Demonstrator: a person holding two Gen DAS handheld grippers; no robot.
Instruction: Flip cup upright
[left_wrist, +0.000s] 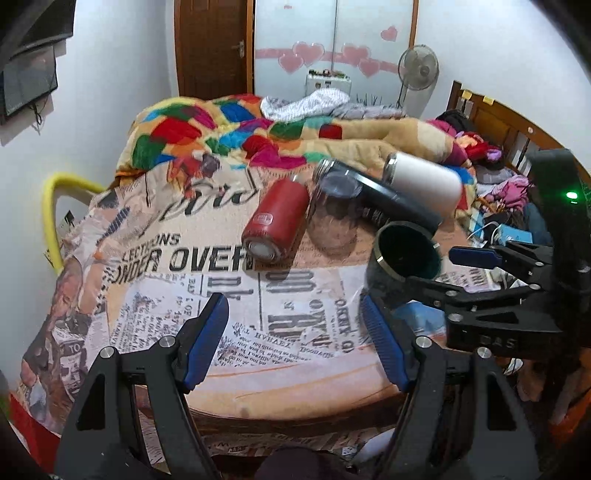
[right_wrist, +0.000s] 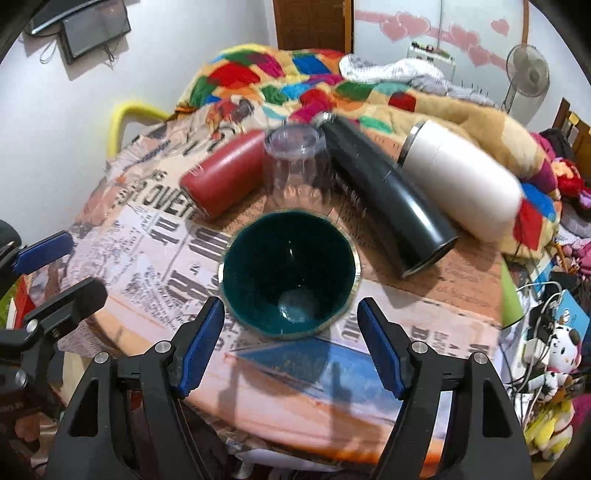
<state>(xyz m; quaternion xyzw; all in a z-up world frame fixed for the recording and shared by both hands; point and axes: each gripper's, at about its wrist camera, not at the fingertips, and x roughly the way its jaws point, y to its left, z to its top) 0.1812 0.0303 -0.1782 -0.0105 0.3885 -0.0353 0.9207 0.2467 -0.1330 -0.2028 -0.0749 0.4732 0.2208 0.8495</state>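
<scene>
A dark teal cup (right_wrist: 290, 275) stands mouth-up on the newspaper-print tablecloth (right_wrist: 155, 236), just ahead of my right gripper (right_wrist: 290, 345), which is open with its blue pads either side and apart from it. In the left wrist view the same cup (left_wrist: 406, 254) sits at the right with the right gripper (left_wrist: 439, 275) around it, one jaw in front, one behind. My left gripper (left_wrist: 295, 341) is open and empty over the cloth, left of the cup.
Behind the cup lie a red tumbler (right_wrist: 221, 173), an upside-down clear glass (right_wrist: 295, 162), a black flask (right_wrist: 388, 199) and a white flask (right_wrist: 461, 173). A colourful blanket (right_wrist: 295, 81) is heaped at the back. Cables and toys (right_wrist: 546, 350) clutter the right.
</scene>
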